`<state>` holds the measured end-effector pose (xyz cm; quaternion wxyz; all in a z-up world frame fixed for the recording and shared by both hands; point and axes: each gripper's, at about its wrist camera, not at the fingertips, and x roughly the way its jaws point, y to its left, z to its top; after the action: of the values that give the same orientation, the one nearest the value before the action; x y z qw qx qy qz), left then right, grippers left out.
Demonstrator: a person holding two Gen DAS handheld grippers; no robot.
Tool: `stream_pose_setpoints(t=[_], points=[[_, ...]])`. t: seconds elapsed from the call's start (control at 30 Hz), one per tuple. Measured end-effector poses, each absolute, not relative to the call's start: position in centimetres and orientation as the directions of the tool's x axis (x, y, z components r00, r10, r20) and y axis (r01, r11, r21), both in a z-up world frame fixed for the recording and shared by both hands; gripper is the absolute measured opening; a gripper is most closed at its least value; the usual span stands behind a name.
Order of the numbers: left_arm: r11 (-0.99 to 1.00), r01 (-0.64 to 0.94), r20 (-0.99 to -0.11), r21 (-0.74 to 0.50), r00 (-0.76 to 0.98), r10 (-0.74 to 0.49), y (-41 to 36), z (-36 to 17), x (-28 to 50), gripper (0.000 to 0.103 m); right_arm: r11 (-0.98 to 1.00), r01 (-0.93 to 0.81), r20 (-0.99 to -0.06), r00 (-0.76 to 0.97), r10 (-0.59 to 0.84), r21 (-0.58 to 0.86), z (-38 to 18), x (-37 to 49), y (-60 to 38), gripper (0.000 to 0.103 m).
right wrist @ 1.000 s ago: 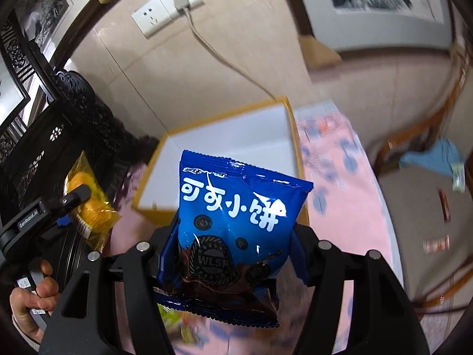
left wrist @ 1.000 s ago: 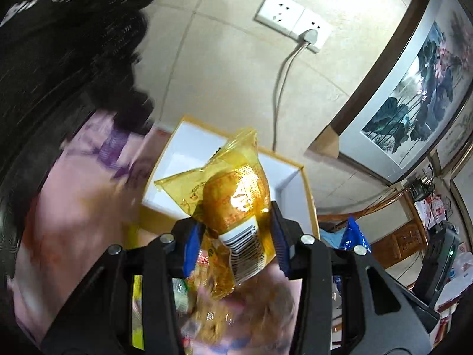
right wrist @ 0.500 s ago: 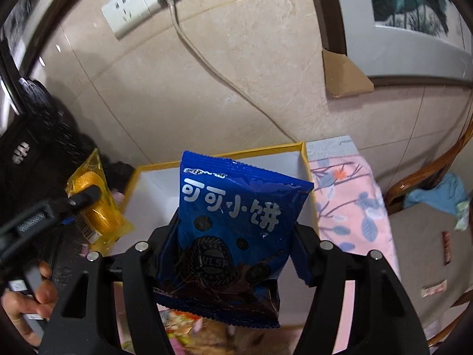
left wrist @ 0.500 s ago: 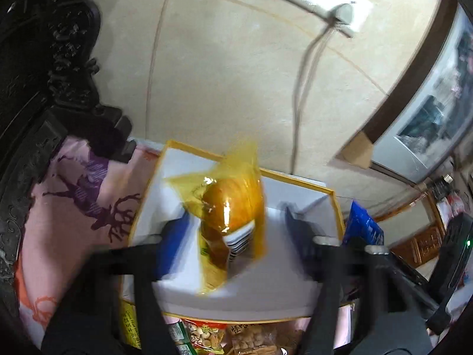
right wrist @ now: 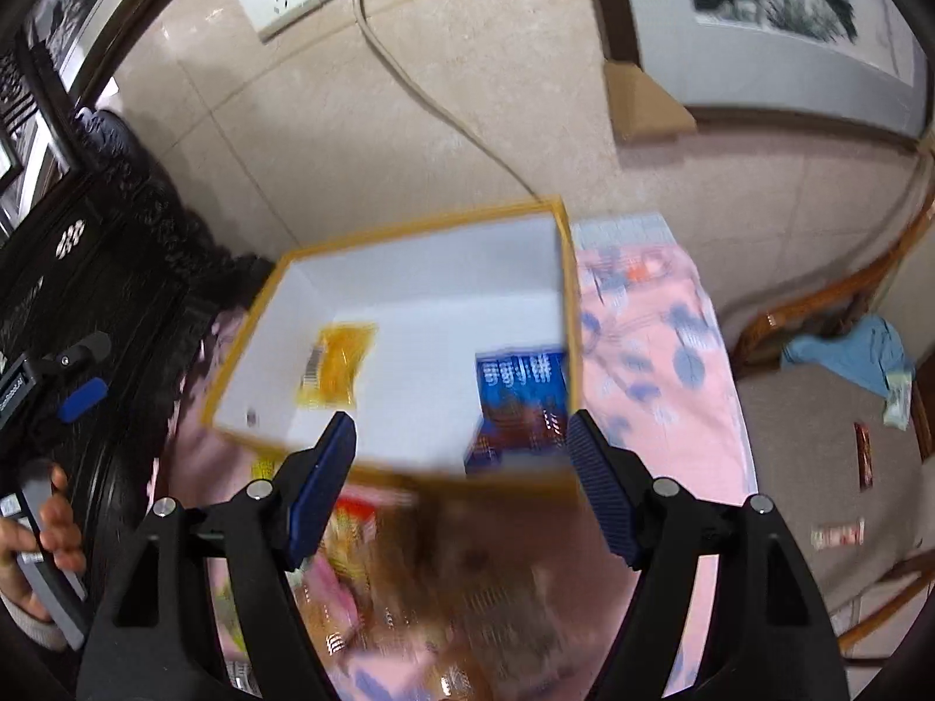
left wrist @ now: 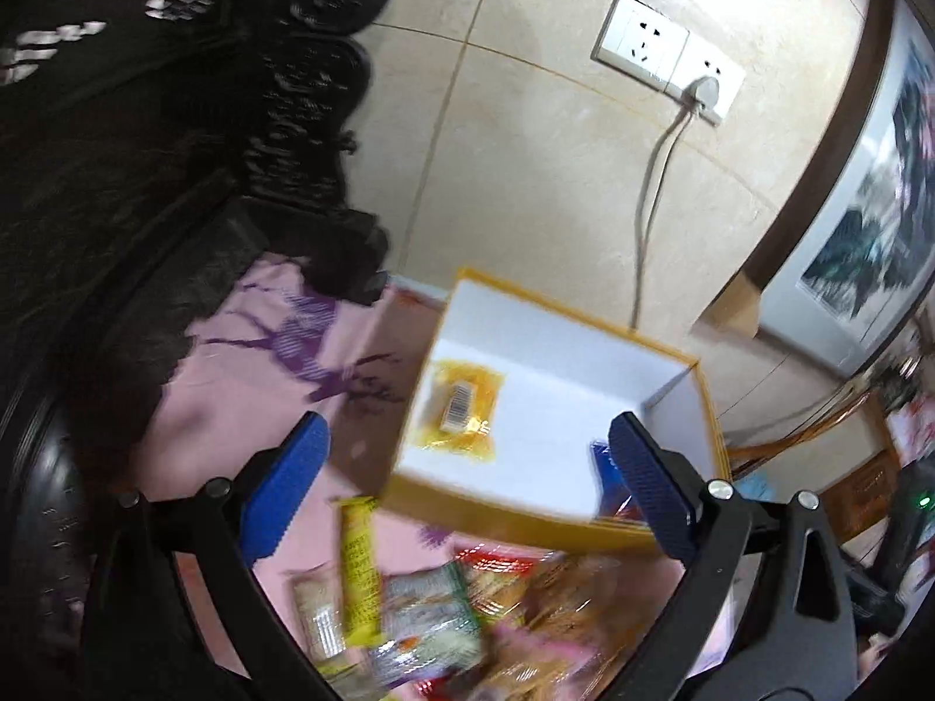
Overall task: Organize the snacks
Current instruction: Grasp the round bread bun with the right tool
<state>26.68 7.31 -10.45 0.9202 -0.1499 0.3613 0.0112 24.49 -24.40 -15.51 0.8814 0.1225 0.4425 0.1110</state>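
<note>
A yellow-rimmed box with a white inside (left wrist: 555, 426) (right wrist: 421, 304) stands on a pink cloth. In it lie a yellow snack packet (left wrist: 461, 409) (right wrist: 336, 365) at the left and a blue biscuit packet (left wrist: 605, 467) (right wrist: 523, 397) at the right. My left gripper (left wrist: 467, 488) hovers before the box's near wall, its jaws opening wide with nothing between them. It also shows at the left edge of the right wrist view, left gripper (right wrist: 82, 374). My right gripper (right wrist: 461, 488) is open and holds nothing. Below both lies a pile of loose snacks (left wrist: 438, 613) (right wrist: 409, 584).
Dark carved furniture (left wrist: 146, 175) rises at the left. A wall socket (left wrist: 666, 58) with a cable stands behind the box. A wooden chair (right wrist: 818, 315), a blue cloth (right wrist: 847, 350) and wrappers (right wrist: 865, 455) are on the floor at the right. A hand (right wrist: 52, 531) grips the left tool.
Both grippers opened and let go of their packets. The yellow and the blue packet now lie in the box. Both grippers drew back toward the snack pile.
</note>
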Motion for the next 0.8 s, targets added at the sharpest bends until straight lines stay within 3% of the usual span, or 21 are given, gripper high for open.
stream_pose_setpoints(t=[0.37, 0.8], points=[[0.984, 0.002, -0.761, -0.176, 0.634, -0.137, 6.1, -16.6, 14.3, 0.098, 0.917, -0.222, -0.804, 0.441, 0.398, 0.332, -22.1, 11.7, -23.9, 0.075], [0.990, 0.030, -0.794, -0.136, 0.594, -0.127, 5.1, -18.1, 9.2, 0.098, 0.848, -0.474, -0.816, 0.378, 0.438, 0.236, -24.6, 13.0, -18.7, 0.072]])
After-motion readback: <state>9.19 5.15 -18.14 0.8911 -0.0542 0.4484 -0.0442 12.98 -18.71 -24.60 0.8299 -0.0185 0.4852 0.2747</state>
